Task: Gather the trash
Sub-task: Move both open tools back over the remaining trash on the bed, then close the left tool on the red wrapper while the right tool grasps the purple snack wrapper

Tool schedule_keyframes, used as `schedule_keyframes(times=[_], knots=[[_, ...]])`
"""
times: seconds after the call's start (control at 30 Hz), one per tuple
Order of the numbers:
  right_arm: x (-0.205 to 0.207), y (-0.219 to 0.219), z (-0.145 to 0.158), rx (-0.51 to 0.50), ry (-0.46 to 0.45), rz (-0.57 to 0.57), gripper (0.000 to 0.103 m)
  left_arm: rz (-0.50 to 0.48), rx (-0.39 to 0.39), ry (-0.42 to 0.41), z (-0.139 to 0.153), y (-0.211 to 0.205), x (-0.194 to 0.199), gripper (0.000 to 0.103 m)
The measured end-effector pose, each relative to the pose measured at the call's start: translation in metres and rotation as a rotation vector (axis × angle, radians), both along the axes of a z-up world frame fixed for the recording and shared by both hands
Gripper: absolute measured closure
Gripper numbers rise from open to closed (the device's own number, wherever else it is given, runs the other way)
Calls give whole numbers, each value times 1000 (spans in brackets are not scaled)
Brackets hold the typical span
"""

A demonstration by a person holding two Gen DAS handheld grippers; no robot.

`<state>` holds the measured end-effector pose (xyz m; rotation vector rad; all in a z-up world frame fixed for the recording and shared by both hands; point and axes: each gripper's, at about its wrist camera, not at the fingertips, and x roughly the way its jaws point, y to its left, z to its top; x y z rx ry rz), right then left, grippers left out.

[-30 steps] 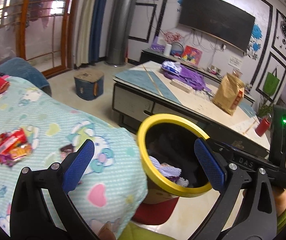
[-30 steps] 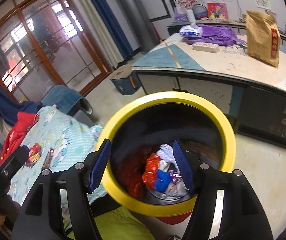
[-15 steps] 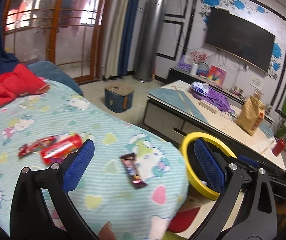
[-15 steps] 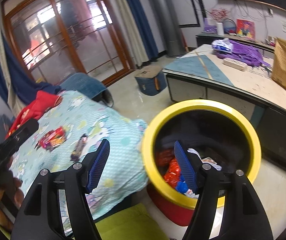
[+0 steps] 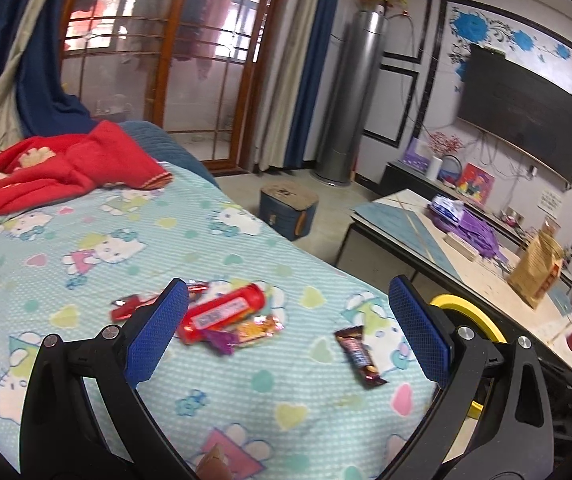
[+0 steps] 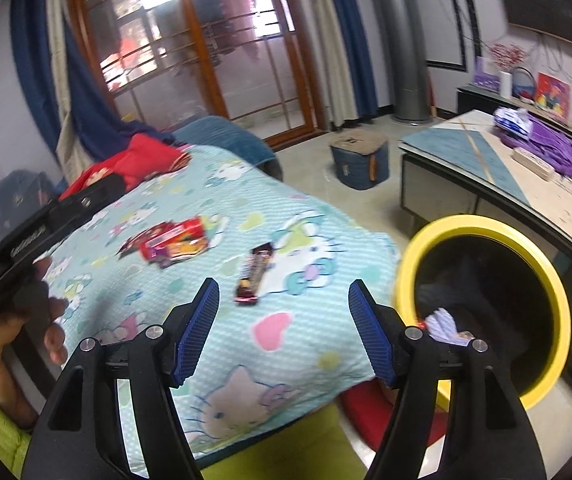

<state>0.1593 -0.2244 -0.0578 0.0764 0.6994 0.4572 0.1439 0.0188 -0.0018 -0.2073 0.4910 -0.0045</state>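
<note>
Both grippers swinging away from yellow-rimmed bin toward blanket since earlier frame. Left gripper jaws standing apart, empty. Right gripper jaws apart, empty. Red wrappers and dark candy wrapper lying on blanket; bin beside it.

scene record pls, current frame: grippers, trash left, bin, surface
left gripper: open, nothing between the pads, aimed over the blanket
right gripper: open, empty
surface: light blue cartoon-cat blanket
trash left: red wrapper pile and a dark candy bar wrapper, lying apart on the blanket
bin: yellow-rimmed bin on the floor beside the blanket edge, wrappers already inside
other: red garment at the far end of the blanket; low table behind the bin
</note>
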Motion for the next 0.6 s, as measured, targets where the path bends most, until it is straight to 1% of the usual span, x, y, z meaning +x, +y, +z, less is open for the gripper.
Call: schedule_keyframes(times=[0.23,0.4,0.53,0.6], knots=[[-1,38,1,-21,-17,79,38,58,-24,10,-4,31,1,11],[3,70,0,-49,-32,136,38,125,-57,39,-12,61,1,11],[10,98,-5,-71,-26,177,38,181,-114,73,-25,87,0,11],[14,112,-7,-85,-28,201,38,205,-127,83,-30,98,-2,11]])
